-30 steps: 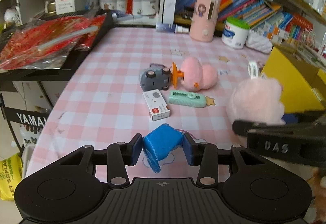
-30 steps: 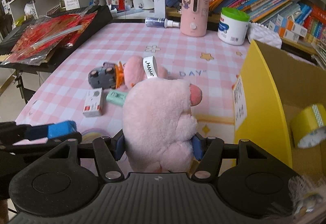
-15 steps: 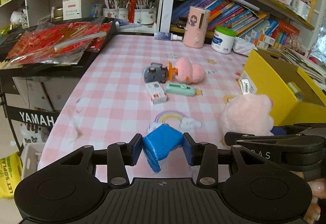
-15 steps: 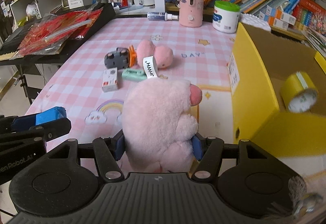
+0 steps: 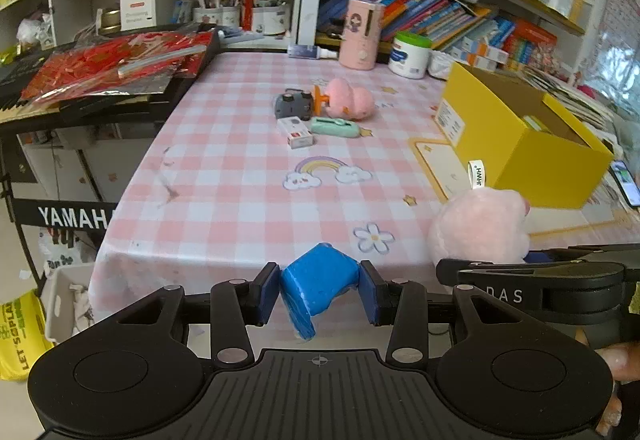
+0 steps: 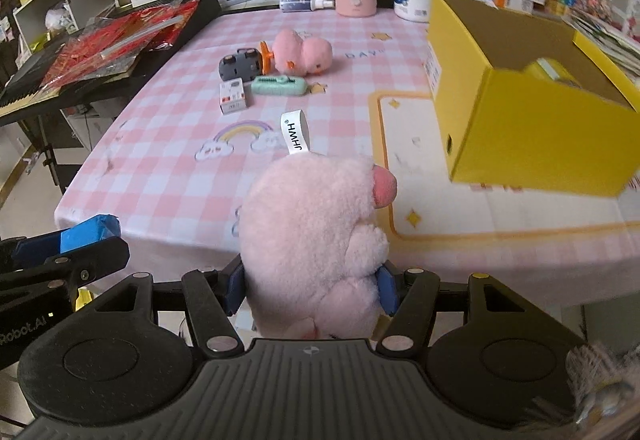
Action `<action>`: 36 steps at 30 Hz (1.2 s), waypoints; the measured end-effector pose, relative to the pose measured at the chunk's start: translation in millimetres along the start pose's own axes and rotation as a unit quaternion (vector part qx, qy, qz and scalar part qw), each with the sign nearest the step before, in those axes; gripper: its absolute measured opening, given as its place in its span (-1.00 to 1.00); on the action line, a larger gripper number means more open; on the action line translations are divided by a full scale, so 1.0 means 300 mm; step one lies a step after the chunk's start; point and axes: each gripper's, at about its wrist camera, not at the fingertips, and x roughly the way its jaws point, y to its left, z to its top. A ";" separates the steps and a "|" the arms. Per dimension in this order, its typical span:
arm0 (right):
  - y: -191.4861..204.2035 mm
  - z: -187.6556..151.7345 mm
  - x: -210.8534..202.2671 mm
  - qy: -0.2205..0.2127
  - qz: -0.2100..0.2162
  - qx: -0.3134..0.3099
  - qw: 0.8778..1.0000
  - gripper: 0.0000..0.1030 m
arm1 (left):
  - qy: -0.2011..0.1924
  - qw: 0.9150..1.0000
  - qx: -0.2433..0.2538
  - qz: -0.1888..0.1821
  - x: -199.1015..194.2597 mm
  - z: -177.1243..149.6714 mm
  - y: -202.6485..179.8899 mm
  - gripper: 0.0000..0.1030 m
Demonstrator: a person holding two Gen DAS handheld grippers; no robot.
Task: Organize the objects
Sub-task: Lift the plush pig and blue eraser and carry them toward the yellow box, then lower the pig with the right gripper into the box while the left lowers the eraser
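Note:
My left gripper (image 5: 319,290) is shut on a blue block (image 5: 318,282), held in the air at the near edge of the pink checked table (image 5: 240,176). To its right my right gripper (image 6: 312,286) is shut on a pink plush toy (image 6: 316,224) with a white tag; that plush (image 5: 480,228) also shows in the left wrist view, and the blue block (image 6: 90,230) shows at the left of the right wrist view. A yellow box (image 6: 532,92) stands open on the table's right side. Further back lie a grey toy car (image 5: 292,105), a second pink plush (image 5: 348,100), a white carton (image 5: 295,131) and a mint green piece (image 5: 334,127).
A pink canister (image 5: 360,34) and a white jar with a green lid (image 5: 410,54) stand at the table's far edge before bookshelves. A black keyboard stand with red foil packets (image 5: 112,68) sits left of the table. A phone (image 5: 626,188) lies at the far right.
Both grippers have drawn back from the table's middle toward its near edge, carrying the blue block and the pink plush. The items on the table look smaller and farther.

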 end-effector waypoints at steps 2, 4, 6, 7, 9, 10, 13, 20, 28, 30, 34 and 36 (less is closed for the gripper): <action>-0.001 -0.026 -0.019 0.000 -0.002 0.007 1.000 0.15 | 0.001 1.000 0.006 -0.004 -0.016 -0.018 -0.008 -0.21; -0.008 -0.052 -0.041 -0.001 -0.006 0.013 1.000 0.15 | 0.003 1.000 0.011 -0.010 -0.026 -0.033 -0.019 -0.21; -0.019 -0.078 -0.062 -0.003 -0.012 0.022 1.000 0.15 | 0.004 1.000 0.017 -0.016 -0.037 -0.048 -0.031 -0.21; -0.026 -0.091 -0.071 -0.003 -0.015 0.027 1.000 0.15 | 0.005 1.000 0.021 -0.020 -0.041 -0.056 -0.038 -0.21; -0.042 -0.115 -0.087 -0.002 -0.022 0.037 0.999 0.15 | 0.006 0.999 0.028 -0.028 -0.047 -0.070 -0.053 -0.21; -0.049 -0.125 -0.093 -0.001 -0.026 0.041 0.999 0.15 | 0.007 0.999 0.032 -0.032 -0.049 -0.076 -0.061 -0.21; -0.079 -0.156 -0.114 0.001 -0.037 0.057 0.998 0.15 | 0.009 0.998 0.045 -0.047 -0.053 -0.086 -0.089 -0.21; -0.147 -0.206 -0.170 -0.007 -0.067 0.093 0.993 0.15 | 0.007 0.994 0.075 -0.078 -0.051 -0.085 -0.159 -0.21; -0.232 -0.244 -0.221 -0.015 -0.101 0.131 0.986 0.15 | 0.005 0.987 0.111 -0.113 -0.033 -0.070 -0.253 -0.22; -0.255 -0.251 -0.232 -0.017 -0.108 0.141 0.984 0.15 | 0.004 0.985 0.119 -0.122 -0.027 -0.063 -0.280 -0.21; -0.310 -0.258 -0.258 -0.023 -0.125 0.156 0.980 0.15 | 0.004 0.981 0.132 -0.140 -0.008 -0.050 -0.340 -0.21; -0.336 -0.260 -0.265 -0.024 -0.133 0.162 0.977 0.15 | 0.005 0.979 0.141 -0.148 0.003 -0.046 -0.374 -0.21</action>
